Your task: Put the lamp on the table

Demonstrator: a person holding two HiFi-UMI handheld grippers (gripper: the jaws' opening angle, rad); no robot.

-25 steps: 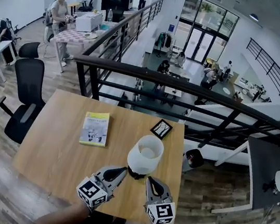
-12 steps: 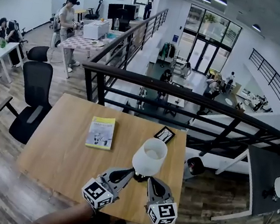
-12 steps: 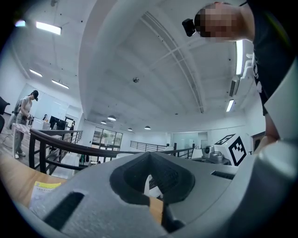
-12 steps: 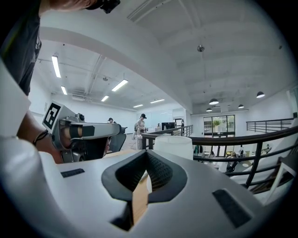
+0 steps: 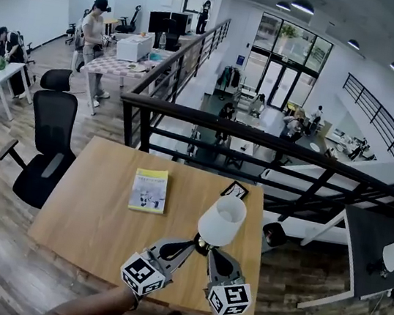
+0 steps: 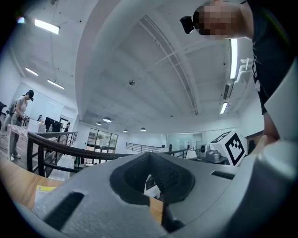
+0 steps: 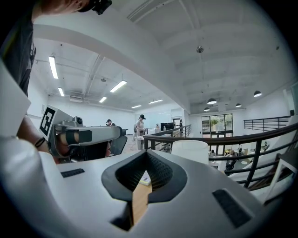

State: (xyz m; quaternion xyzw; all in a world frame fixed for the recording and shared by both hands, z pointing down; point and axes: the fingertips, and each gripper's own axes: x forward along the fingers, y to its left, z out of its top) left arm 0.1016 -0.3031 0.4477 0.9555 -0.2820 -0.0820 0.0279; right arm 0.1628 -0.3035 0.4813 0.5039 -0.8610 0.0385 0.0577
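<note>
The lamp (image 5: 222, 220), with a white drum shade and a dark base, stands upright over the right part of the wooden table (image 5: 92, 211). My left gripper (image 5: 189, 247) and right gripper (image 5: 210, 254) meet at its base from either side. Both are shut, and their own views show nothing between the jaws. The base is hidden behind the fingertips, so I cannot tell whether it rests on the table. In the right gripper view the shade (image 7: 190, 151) rises beyond the right gripper (image 7: 148, 158), with the left gripper (image 7: 116, 134) off to the left.
A yellow book (image 5: 149, 190) lies mid-table and a black phone (image 5: 235, 190) near the far edge. A black railing (image 5: 259, 137) runs just behind the table, with a drop to a lower floor beyond. An office chair (image 5: 47, 144) stands at the left. People are at desks far left.
The lamp and both grippers have drifted slightly right and farther over the table, while the head view has shifted. Both grippers stay shut at the lamp's base.
</note>
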